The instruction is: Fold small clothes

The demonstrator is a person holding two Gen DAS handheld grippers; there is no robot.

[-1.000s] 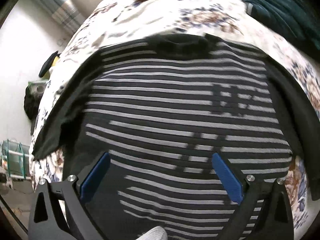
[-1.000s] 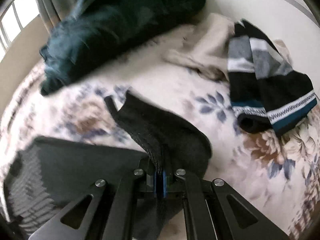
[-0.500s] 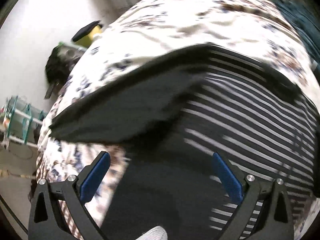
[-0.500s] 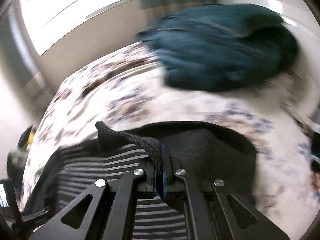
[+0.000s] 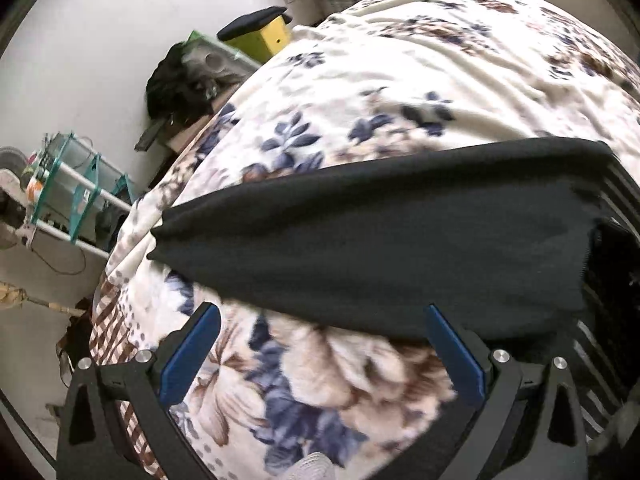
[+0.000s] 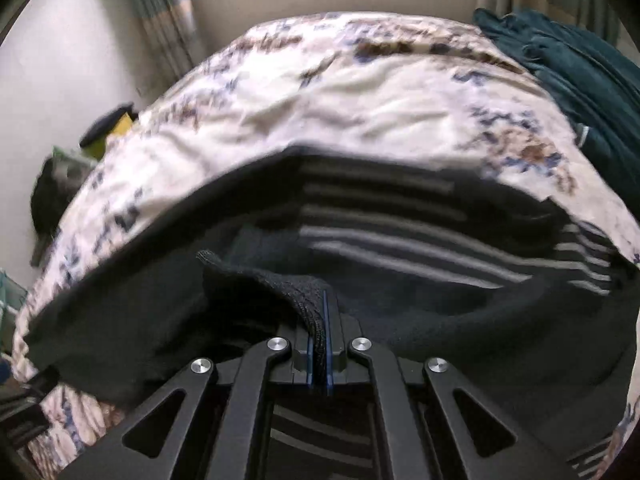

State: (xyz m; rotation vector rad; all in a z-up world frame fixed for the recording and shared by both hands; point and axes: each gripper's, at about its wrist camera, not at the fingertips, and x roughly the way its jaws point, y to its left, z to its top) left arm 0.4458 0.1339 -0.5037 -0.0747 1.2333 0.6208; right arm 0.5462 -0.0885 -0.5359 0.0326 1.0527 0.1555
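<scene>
- Black knit sleeve [image 5: 380, 248] stretched across the floral bedspread [image 5: 400, 80] in the left wrist view, cuff end pointing left, lying flat on the cover.
- Striped sweater [image 6: 400, 236] spread on the bed, black with pale grey bands across the body, seen best from the right wrist view.
- Left gripper [image 5: 320, 348] spread wide, blue pads [image 5: 192, 352] well apart, nothing between them; hovering over the flowered cover just below the sleeve, not touching the cloth.
- Right gripper [image 6: 319, 344] clamped tight on a fold of black ribbed knit [image 6: 280, 284], the fabric pinched between the blue pads and rising out to the left in a curled edge.
- Pinched cloth held over the sweater's body, above the striped part; whether cuff or hem, cannot tell.
- Dark teal garment [image 6: 580, 80] heaped at the far right edge of the bed, well apart from the sweater.
- Yellow box with a black top [image 5: 260, 32] and a teal rack [image 5: 80, 192] beside the bed on the left, against a pale wall.
- Motion blur over much of the right wrist view.
</scene>
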